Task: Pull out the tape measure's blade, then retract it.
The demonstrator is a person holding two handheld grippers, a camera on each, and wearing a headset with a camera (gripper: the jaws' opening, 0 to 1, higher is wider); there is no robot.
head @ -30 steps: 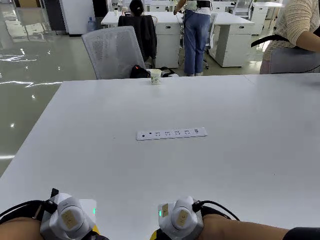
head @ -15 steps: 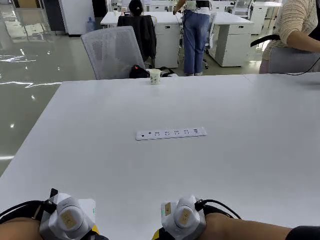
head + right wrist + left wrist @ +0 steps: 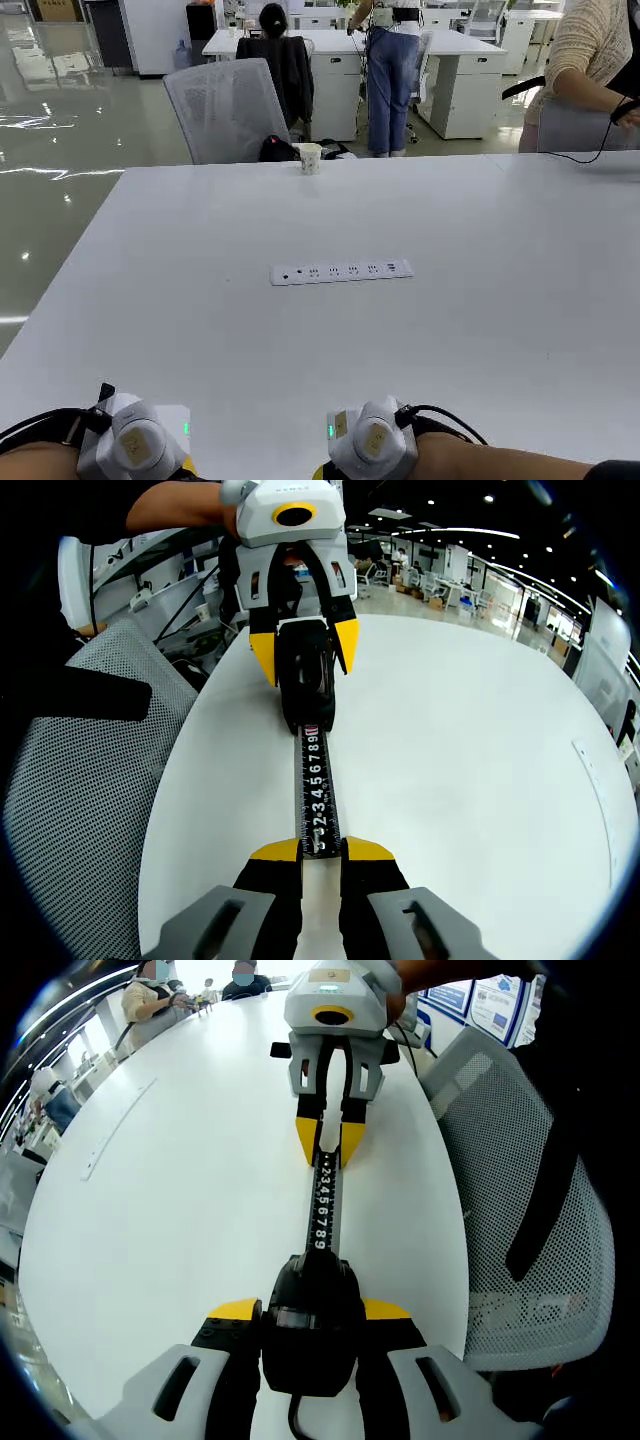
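My left gripper point(image 3: 310, 1310) is shut on the black tape measure case point(image 3: 310, 1325). A short length of numbered blade point(image 3: 322, 1210) runs from the case across the white table edge to my right gripper point(image 3: 329, 1145), which pinches the blade's end. In the right gripper view, my right gripper point(image 3: 320, 850) is shut on the blade tip point(image 3: 318, 815), and the case point(image 3: 305, 685) sits between the yellow tips of the left gripper point(image 3: 304, 655) opposite. In the head view the left gripper point(image 3: 135, 447) and right gripper point(image 3: 372, 447) sit at the table's near edge, facing each other.
On the white table point(image 3: 480, 230) a white power strip point(image 3: 341, 272) lies mid-table and a paper cup point(image 3: 310, 156) stands at the far edge. A grey mesh chair point(image 3: 228, 105) stands beyond. A person point(image 3: 595, 60) stands at the far right corner.
The head view has tilted slightly. The right gripper has edged a little to the right, away from the left one.
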